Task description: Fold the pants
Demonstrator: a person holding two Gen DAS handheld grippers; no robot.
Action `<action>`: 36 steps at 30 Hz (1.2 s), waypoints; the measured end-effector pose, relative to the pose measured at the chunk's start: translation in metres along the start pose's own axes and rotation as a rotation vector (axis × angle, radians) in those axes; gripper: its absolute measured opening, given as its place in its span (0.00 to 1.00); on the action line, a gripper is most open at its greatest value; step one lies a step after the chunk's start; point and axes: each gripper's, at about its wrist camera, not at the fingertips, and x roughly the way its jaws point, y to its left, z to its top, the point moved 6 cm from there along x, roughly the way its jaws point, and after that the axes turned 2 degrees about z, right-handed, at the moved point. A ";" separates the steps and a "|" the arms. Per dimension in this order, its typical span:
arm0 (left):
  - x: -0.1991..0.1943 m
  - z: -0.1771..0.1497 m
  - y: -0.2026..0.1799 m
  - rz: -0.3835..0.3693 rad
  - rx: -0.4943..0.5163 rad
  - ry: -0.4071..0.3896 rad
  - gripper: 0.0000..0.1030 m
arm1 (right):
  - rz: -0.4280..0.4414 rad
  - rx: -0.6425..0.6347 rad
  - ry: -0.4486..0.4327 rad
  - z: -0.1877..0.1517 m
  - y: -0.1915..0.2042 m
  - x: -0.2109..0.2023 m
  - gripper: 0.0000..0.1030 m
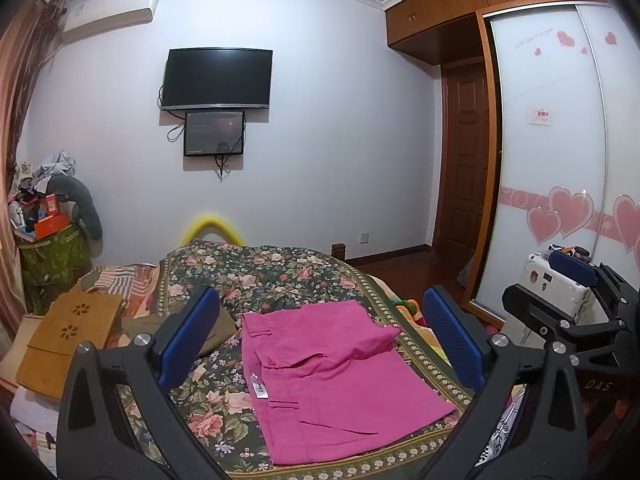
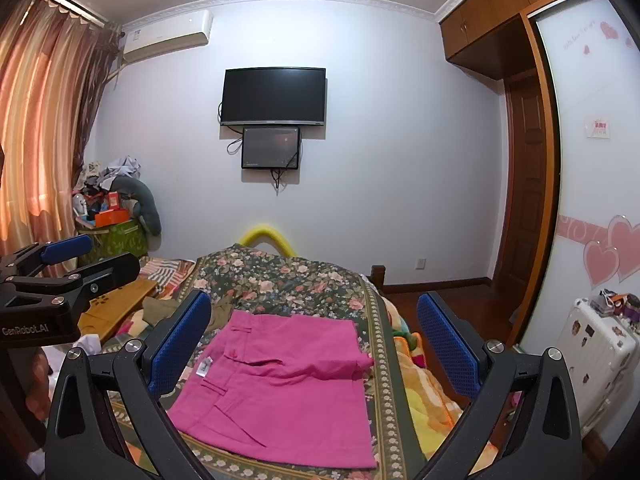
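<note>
Pink pants lie folded into a compact rectangle on the floral bedspread, with a white label showing at their left edge. They also show in the right wrist view. My left gripper is open and empty, held above the pants. My right gripper is open and empty, also above the pants. The right gripper shows at the right edge of the left wrist view; the left gripper shows at the left edge of the right wrist view.
A wooden lap tray and an olive garment lie on the bed's left side. A white suitcase stands by the wardrobe. A cluttered green bin stands at the far left. A TV hangs on the wall.
</note>
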 end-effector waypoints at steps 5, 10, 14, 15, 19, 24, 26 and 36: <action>0.001 0.001 0.001 0.003 -0.002 -0.003 1.00 | 0.000 0.001 0.003 -0.001 0.000 0.002 1.00; 0.000 0.001 0.000 0.004 0.002 -0.003 1.00 | 0.000 0.001 0.003 0.000 0.000 0.002 1.00; 0.000 0.002 0.000 0.004 0.009 -0.006 1.00 | -0.002 0.006 0.003 0.001 -0.003 0.002 1.00; 0.000 0.002 -0.001 0.005 0.010 -0.007 1.00 | -0.001 0.006 0.003 0.001 -0.003 0.002 1.00; -0.001 0.000 -0.001 0.006 0.009 -0.007 1.00 | -0.003 0.010 0.002 0.000 -0.004 0.002 1.00; 0.000 -0.001 0.000 0.007 0.005 -0.004 1.00 | -0.004 0.013 0.001 0.000 -0.005 0.002 1.00; 0.001 -0.001 0.000 0.008 0.006 -0.002 1.00 | -0.004 0.013 0.002 0.000 -0.005 0.002 1.00; 0.001 -0.001 0.000 0.009 0.006 -0.002 1.00 | -0.003 0.015 0.004 0.000 -0.006 0.002 1.00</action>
